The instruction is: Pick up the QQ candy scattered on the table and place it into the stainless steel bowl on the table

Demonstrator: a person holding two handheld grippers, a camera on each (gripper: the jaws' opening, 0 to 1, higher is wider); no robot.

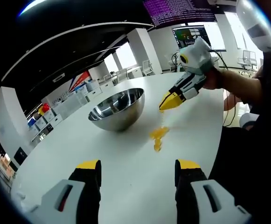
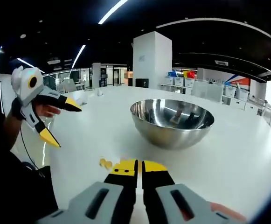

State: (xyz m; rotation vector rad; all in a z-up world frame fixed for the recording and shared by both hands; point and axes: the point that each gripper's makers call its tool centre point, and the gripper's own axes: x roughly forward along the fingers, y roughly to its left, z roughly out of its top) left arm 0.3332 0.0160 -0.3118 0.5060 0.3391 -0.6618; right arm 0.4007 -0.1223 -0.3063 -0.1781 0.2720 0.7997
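In the left gripper view, a stainless steel bowl [image 1: 118, 109] stands on the white table [image 1: 126, 177]. Yellow QQ candy [image 1: 158, 136] lies just right of it. The left gripper [image 1: 137, 169] is spread wide. Above the candy, the right gripper [image 1: 169, 101] has its jaws pressed together.

The large white table [image 1: 126, 163] carries a round stainless steel bowl [image 1: 118, 109]. Small yellow candies [image 1: 158, 136] lie near the bowl.
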